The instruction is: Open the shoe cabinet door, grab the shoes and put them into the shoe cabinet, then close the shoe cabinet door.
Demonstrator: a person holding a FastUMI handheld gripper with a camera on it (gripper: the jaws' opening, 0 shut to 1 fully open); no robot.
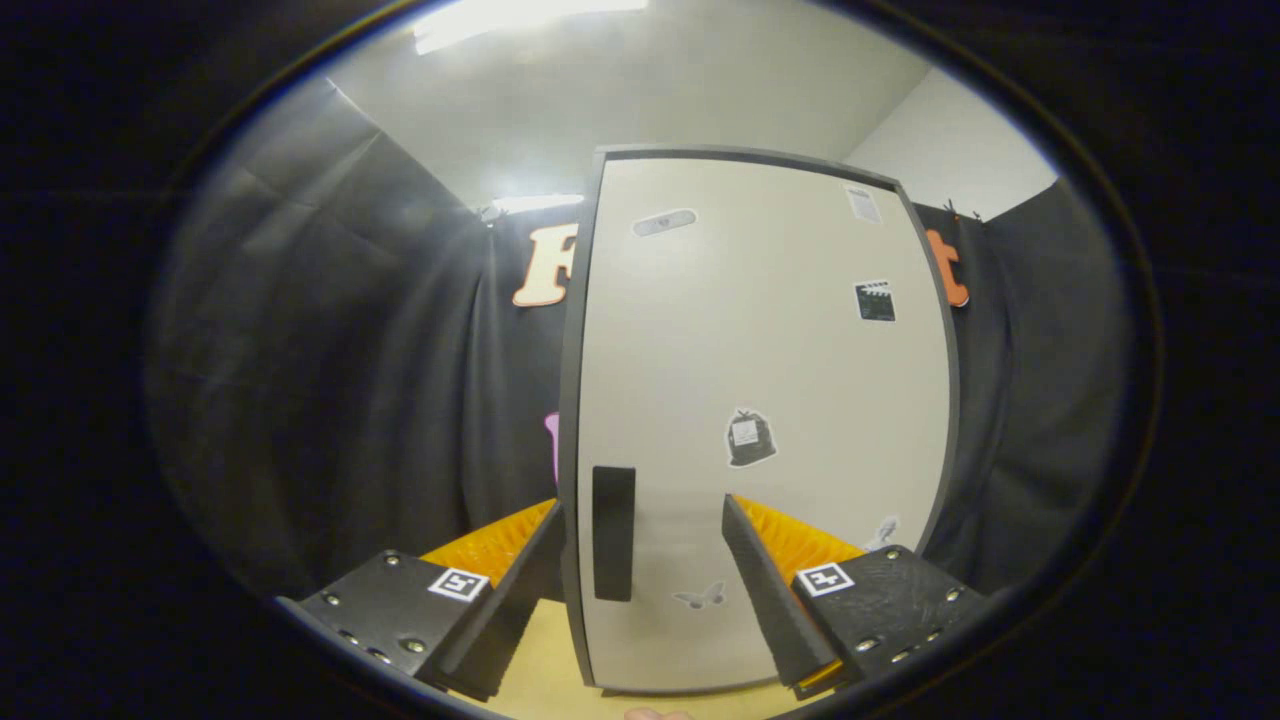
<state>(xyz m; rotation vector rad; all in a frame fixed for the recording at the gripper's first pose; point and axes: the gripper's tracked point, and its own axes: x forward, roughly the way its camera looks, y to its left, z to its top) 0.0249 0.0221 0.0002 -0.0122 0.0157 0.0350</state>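
Note:
A tall pale shoe cabinet (760,400) with a dark frame stands straight ahead, its door (780,350) shut and dotted with small stickers. A dark upright handle (613,532) sits low on the door's left side. My gripper (645,520) is open, its fingers spread to either side of the handle, which lies just ahead between them. Nothing is held between the fingers.
Black cloth walls (340,380) hang to the left and right of the cabinet. A light wooden floor (545,680) runs under the cabinet's foot. White ceiling with a bright lamp (520,15) is above.

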